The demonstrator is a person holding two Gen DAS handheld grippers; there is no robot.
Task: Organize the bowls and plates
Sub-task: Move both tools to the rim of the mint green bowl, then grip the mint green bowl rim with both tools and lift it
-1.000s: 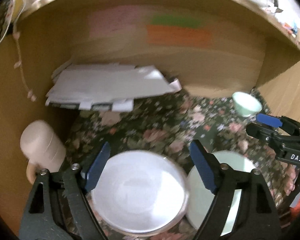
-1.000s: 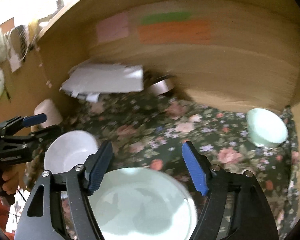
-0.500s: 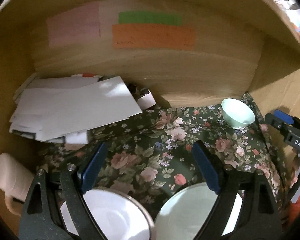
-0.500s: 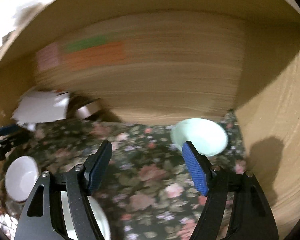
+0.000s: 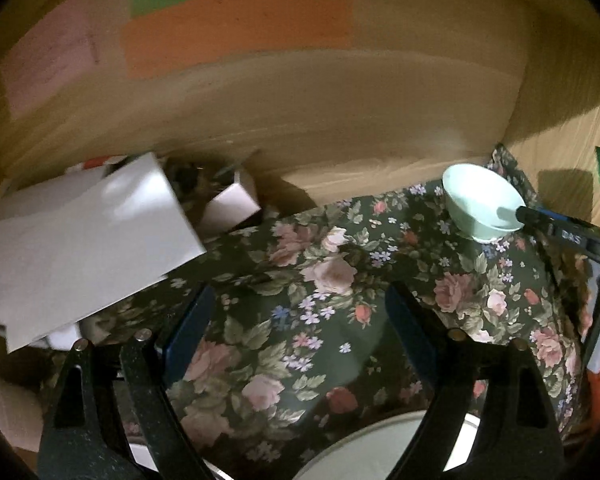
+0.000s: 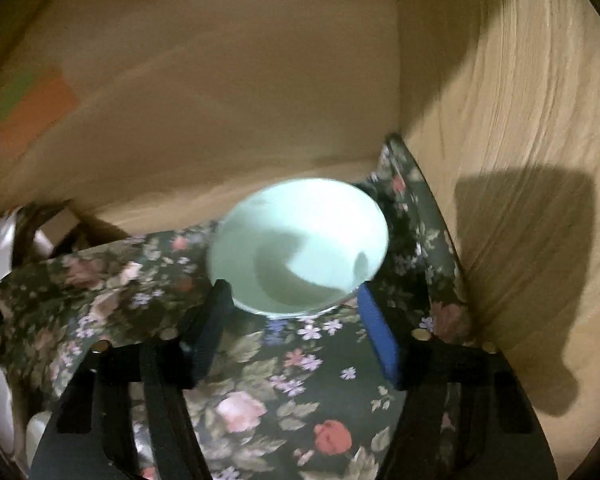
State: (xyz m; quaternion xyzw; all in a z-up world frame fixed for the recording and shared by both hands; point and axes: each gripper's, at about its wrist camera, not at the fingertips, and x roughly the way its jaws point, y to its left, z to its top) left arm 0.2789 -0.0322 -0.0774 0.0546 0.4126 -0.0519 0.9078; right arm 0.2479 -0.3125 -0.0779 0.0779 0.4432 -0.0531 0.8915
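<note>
A small mint-green bowl (image 6: 300, 244) stands upright on the floral cloth (image 6: 260, 380) in the back right corner of the wooden alcove. My right gripper (image 6: 294, 300) is open, its fingertips level with the bowl's near rim on both sides, not gripping it. In the left wrist view the same bowl (image 5: 480, 200) has the right gripper (image 5: 556, 228) beside it. My left gripper (image 5: 300, 304) is open and empty over the cloth. A pale plate's rim (image 5: 380, 452) shows at the bottom, with a white dish's edge (image 5: 144, 456) to its left.
A stack of white papers and small boxes (image 5: 80, 240) lies at the back left. The wooden back wall (image 5: 300, 112) carries green and orange sticky notes (image 5: 236, 28). The wooden side wall (image 6: 520, 160) stands close on the right of the bowl.
My right gripper moved forward and right until its fingertips flank the mint bowl. My left gripper moved forward, so the plate and the white dish slid to the bottom edge.
</note>
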